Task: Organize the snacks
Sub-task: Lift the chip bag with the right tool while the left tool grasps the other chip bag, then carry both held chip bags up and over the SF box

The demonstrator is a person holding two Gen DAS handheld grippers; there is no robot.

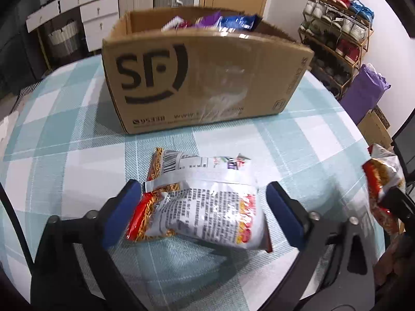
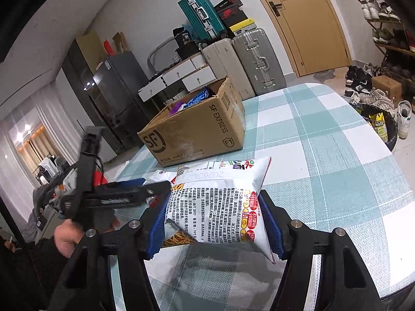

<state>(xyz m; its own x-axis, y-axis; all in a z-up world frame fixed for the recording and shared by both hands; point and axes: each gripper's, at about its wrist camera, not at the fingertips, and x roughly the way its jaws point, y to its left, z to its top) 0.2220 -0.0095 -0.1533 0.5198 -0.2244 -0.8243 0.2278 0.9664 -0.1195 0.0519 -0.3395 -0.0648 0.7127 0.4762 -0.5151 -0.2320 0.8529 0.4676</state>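
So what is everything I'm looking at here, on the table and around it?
snack packets: two, white with red and orange print; one lying on the table between the left gripper's fingers, one held by the right gripper
cardboard box: one, brown, far side of table, holding purple and blue packets
tablecloth: one, teal and white check
suitcases: several, teal, white, grey, by the wall
shoe rack: one, full, beside the table
door: one, tan
left gripper: black, blue pads, open
right gripper: black, blue pads, shut on a packet
hand: one, on the left gripper's handle
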